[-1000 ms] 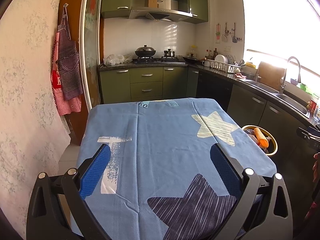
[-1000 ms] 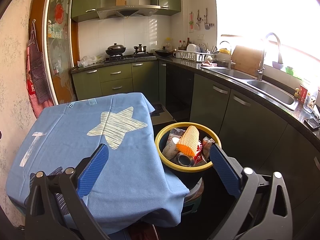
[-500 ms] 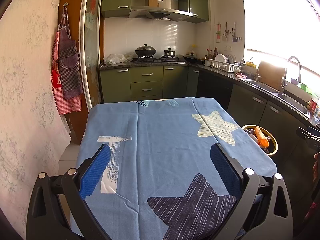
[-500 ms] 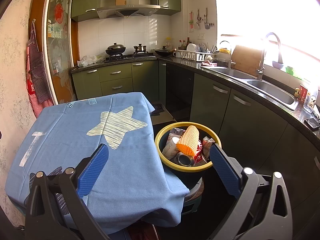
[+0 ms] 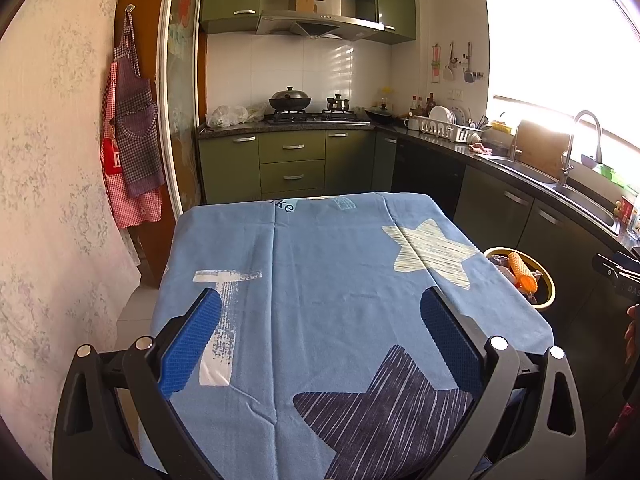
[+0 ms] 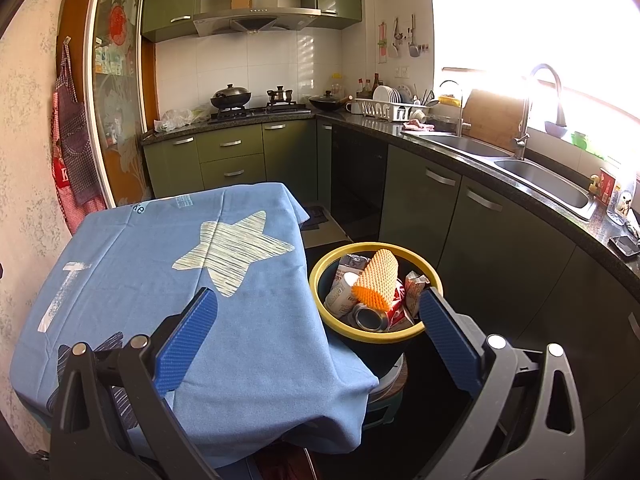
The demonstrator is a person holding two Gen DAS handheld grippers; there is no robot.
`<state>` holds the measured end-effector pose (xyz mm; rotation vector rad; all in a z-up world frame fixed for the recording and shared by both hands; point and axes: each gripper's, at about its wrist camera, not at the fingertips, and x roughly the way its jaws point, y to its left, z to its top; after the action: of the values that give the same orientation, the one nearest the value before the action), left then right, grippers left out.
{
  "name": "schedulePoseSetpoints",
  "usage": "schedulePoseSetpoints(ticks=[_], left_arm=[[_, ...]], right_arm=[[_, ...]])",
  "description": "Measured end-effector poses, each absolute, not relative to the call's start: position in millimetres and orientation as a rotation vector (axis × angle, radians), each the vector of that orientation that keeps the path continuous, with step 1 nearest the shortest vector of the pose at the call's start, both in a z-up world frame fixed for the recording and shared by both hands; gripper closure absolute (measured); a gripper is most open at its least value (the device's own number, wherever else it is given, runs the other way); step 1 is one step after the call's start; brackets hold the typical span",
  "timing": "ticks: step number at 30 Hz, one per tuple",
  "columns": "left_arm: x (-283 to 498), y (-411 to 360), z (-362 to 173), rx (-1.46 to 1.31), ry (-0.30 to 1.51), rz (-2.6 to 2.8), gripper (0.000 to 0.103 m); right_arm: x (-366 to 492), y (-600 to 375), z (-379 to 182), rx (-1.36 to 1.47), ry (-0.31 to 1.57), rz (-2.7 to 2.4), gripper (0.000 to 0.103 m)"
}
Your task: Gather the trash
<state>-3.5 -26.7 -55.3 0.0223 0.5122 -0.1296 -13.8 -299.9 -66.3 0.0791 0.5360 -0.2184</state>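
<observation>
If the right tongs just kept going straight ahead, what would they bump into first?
Probably the yellow-rimmed trash bin or the edge of the blue tablecloth beside it. The open right tongs point at where the two meet. Depth is hard to judge, so which comes first is uncertain.

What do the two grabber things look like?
Both match. The left hand-held gripper and the right hand-held gripper each have a black plastic frame with triangular cut-outs, round silver bolts, and two long fingers covered in bumpy blue pads. No cables or sleeves show.
</observation>
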Motion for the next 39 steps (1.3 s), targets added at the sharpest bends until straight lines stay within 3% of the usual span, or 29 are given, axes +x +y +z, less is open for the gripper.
schedulePoseSetpoints(ticks=[29,39], left_arm=[[5.9,-22.0,-52.9,-0.045,0.519,-0.207,0.005],[83.4,-16.8,-65.0,0.011,0.625,-0.168,0.005]], right_arm=[[-7.2,-297.5,-74.8,0.078,0.559,-0.209,0.007],[61.5,-289.5,-84.6,0.082,0.63,-0.1,0.007]])
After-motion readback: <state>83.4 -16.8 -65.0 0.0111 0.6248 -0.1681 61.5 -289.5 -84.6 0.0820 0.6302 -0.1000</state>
